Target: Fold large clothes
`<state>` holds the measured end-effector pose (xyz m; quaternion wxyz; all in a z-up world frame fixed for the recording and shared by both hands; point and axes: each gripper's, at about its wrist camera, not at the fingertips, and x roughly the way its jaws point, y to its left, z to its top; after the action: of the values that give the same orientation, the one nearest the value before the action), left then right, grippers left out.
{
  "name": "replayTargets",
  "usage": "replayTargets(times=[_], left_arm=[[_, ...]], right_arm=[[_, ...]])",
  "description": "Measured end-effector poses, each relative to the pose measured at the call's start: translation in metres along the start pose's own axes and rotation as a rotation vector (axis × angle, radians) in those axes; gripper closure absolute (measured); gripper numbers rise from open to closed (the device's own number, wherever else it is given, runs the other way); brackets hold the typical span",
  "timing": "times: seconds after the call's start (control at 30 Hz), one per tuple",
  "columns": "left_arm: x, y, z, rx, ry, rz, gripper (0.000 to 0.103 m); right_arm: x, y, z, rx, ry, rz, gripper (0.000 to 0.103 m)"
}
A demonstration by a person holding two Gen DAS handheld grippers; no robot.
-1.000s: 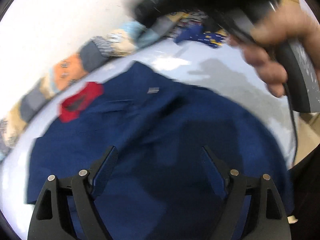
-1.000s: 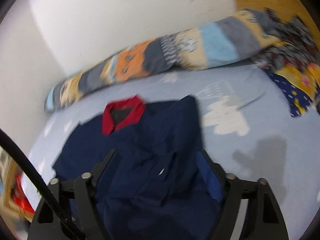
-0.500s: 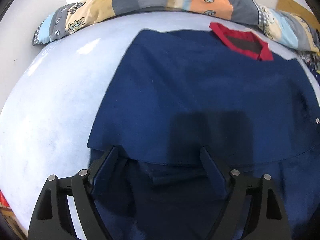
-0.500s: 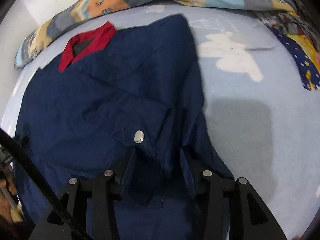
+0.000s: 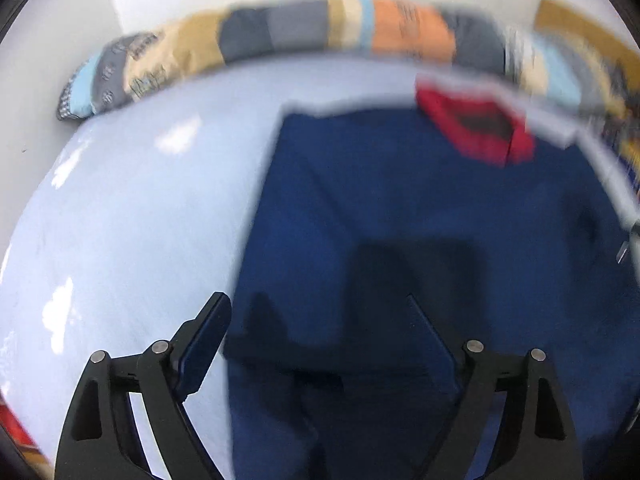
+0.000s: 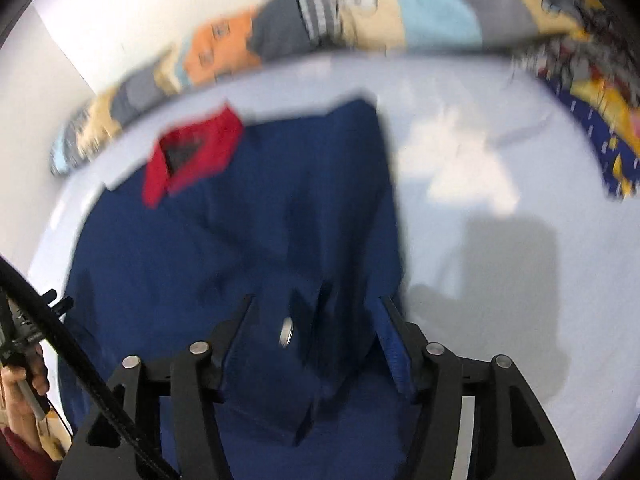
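Widened since before, right tongs [image 6: 316,320] straddle navy shirt [image 6: 248,240] fabric.

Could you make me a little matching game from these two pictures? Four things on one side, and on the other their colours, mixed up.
Things:
1. shirt
2. collar
3. bedsheet
4. snap button

Colours:
A. red
B. silver
C. navy blue
D. pale blue

Pairs: 1-C, 2-A, 3-D, 4-B
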<state>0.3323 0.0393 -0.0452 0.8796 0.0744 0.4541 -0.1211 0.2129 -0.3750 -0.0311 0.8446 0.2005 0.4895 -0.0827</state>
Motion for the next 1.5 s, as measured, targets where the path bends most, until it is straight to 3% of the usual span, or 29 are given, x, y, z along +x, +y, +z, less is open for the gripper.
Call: replayTargets(times=[0.1, 0.17, 0.3, 0.43, 0.57, 0.6, 0.63, 0.67, 0.7, 0.73, 0.77, 0.83, 0.93, 1.0, 1.27, 1.37, 1.4, 1.47, 1.5], left_arm=[[0.003, 0.038, 0.013, -0.139, -0.010, -0.048, 0.015], [0.020, 0.066, 0.012, -0.234, 0.040, -0.112, 0.015], [0.064, 0.100, 0.000, -0.424, 0.159, -0.343, 0.016], [0.077, 0.094, 0.009, -0.406, 0.151, -0.419, 0.016], [0.100, 0.080, 0.029, -0.395, 0.166, -0.515, 0.016], [0.105, 0.071, 0.034, -0.376, 0.175, -0.508, 0.016], [0.107, 0.060, 0.039, -0.339, 0.177, -0.506, 0.016], [0.107, 0.053, 0.043, -0.307, 0.170, -0.496, 0.028], [0.107, 0.046, 0.047, -0.276, 0.160, -0.459, 0.063], [0.111, 0.041, 0.051, -0.261, 0.176, -0.410, 0.083], [0.113, 0.040, 0.054, -0.267, 0.188, -0.394, 0.096], [0.108, 0.032, 0.058, -0.234, 0.175, -0.353, 0.097], [0.088, 0.018, 0.066, -0.150, 0.118, -0.260, 0.098], [0.074, 0.017, 0.076, -0.143, 0.077, -0.246, 0.099], [0.040, 0.024, 0.142, -0.167, -0.062, -0.212, 0.099], [0.071, 0.030, 0.169, -0.201, -0.015, -0.184, 0.097], [0.083, 0.029, 0.170, -0.201, 0.007, -0.164, 0.087], [0.121, 0.026, 0.169, -0.178, 0.103, -0.027, 0.070], [0.134, 0.028, 0.165, -0.170, 0.125, 0.053, 0.070]], right_arm=[[0.008, -0.038, 0.010, 0.068, -0.004, 0.065, 0.034], [0.023, -0.062, 0.011, 0.122, 0.028, 0.127, 0.034], [0.047, -0.098, 0.007, 0.248, 0.031, 0.273, 0.033], [0.063, -0.100, 0.017, 0.290, 0.023, 0.389, 0.017], [0.081, -0.077, 0.037, 0.212, 0.049, 0.417, 0.015], [0.087, -0.067, 0.042, 0.178, 0.058, 0.422, 0.017], [0.092, -0.060, 0.046, 0.144, 0.068, 0.427, 0.032], [0.098, -0.048, 0.050, 0.086, 0.082, 0.393, 0.038], [0.102, -0.041, 0.051, 0.041, 0.089, 0.353, 0.050], [0.106, -0.031, 0.054, -0.023, 0.092, 0.322, 0.068], [0.107, -0.023, 0.058, -0.076, 0.099, 0.279, 0.072], [0.097, -0.004, 0.065, -0.175, 0.065, 0.183, 0.085], [0.075, 0.035, 0.069, -0.375, -0.017, 0.001, 0.093], [0.067, 0.049, 0.076, -0.446, -0.071, -0.075, 0.094], [0.035, 0.060, 0.143, -0.457, -0.286, -0.168, 0.095], [0.053, 0.048, 0.175, -0.359, -0.266, -0.146, 0.094], [0.059, 0.040, 0.176, -0.342, -0.257, -0.152, 0.094], [0.097, 0.026, 0.182, -0.300, -0.176, -0.192, 0.076], [0.114, 0.016, 0.181, -0.275, -0.101, -0.223, 0.062]])
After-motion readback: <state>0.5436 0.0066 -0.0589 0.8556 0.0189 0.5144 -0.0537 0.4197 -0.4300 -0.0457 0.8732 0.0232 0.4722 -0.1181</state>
